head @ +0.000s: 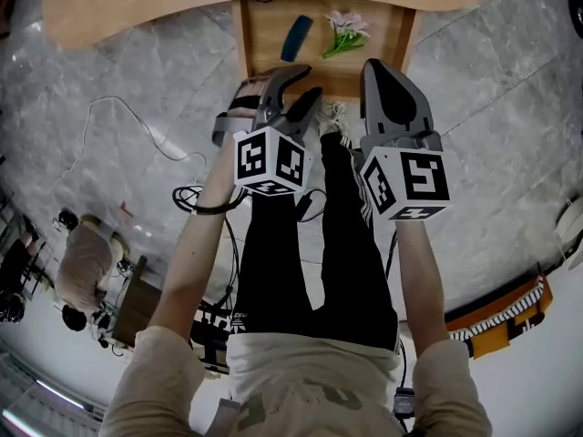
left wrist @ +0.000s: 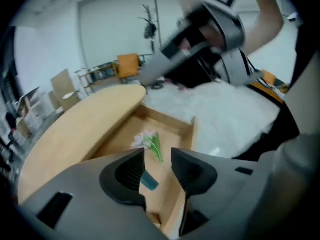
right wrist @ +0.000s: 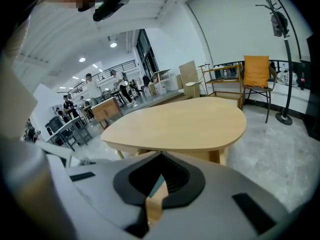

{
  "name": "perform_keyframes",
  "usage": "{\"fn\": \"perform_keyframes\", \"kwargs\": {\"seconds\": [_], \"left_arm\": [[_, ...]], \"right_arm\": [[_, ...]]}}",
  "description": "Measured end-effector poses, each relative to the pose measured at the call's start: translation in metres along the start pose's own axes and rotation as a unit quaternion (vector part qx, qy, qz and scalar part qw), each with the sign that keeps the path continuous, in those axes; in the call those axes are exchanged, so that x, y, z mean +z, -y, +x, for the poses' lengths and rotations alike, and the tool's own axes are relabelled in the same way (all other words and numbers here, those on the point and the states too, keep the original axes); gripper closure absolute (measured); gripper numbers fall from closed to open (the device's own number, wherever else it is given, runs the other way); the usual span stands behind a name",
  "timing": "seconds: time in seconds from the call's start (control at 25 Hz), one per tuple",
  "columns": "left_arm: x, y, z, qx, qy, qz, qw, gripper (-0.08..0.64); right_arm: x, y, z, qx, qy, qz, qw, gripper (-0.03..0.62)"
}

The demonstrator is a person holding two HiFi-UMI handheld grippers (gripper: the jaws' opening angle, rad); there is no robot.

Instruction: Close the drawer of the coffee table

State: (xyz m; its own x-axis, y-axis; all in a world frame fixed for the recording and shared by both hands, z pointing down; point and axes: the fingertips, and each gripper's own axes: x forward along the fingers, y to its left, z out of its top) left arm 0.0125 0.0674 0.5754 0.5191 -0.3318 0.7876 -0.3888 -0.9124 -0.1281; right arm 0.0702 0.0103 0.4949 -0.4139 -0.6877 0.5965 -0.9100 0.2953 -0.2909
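The drawer (head: pixel 244 44) stands pulled out from under the bench top (head: pixel 137 7), at 12 o'clock from me. Inside lie a blue thing (head: pixel 296 37) and, at its 3 o'clock, a small flower (head: pixel 346 33). Both claws hang above the near end of the drawer. The left claw (left wrist: pixel 157 156) is a little open and has nothing in it. The right claw (right wrist: pixel 161 155) is closed on nothing. They cover the front of the drawer, I think. I would lower both tips outside that front, then push evenly toward 12 o'clock, so that the drawer does not go crooked.
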Motion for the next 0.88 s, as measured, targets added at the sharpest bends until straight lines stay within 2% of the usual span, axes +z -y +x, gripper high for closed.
{"fn": "perform_keyframes", "kwargs": {"seconds": [0.04, 0.12, 0.2, 0.28, 0.56, 0.72, 0.88], "left_arm": [[-0.018, 0.016, 0.013, -0.03, -0.032, 0.031, 0.9985, 0.41], [-0.051, 0.042, 0.033, -0.08, -0.088, 0.065, 0.9907, 0.41], [-0.073, 0.06, 0.044, -0.114, -0.121, 0.082, 0.9826, 0.411], [-0.085, 0.068, 0.05, -0.13, -0.139, 0.099, 0.9768, 0.411], [-0.091, 0.072, 0.066, -0.128, -0.174, 0.133, 0.9674, 0.421], [-0.094, 0.077, 0.073, -0.129, -0.188, 0.158, 0.9608, 0.463], [-0.093, 0.077, 0.073, -0.109, -0.191, 0.177, 0.9593, 0.474]], "right_arm": [[-0.004, 0.0, 0.0, 0.002, -0.006, -0.001, 1.0, 0.586], [-0.015, -0.002, 0.001, 0.008, -0.022, -0.001, 1.0, 0.586], [-0.026, -0.008, 0.001, 0.017, -0.039, -0.003, 0.999, 0.586], [-0.036, -0.014, 0.001, 0.031, -0.055, -0.009, 0.998, 0.586], [-0.059, -0.024, -0.004, 0.057, -0.09, -0.023, 0.994, 0.586], [-0.059, -0.023, -0.001, 0.055, -0.089, -0.016, 0.994, 0.586], [-0.056, -0.014, 0.002, 0.044, -0.086, -0.008, 0.995, 0.586]]}}
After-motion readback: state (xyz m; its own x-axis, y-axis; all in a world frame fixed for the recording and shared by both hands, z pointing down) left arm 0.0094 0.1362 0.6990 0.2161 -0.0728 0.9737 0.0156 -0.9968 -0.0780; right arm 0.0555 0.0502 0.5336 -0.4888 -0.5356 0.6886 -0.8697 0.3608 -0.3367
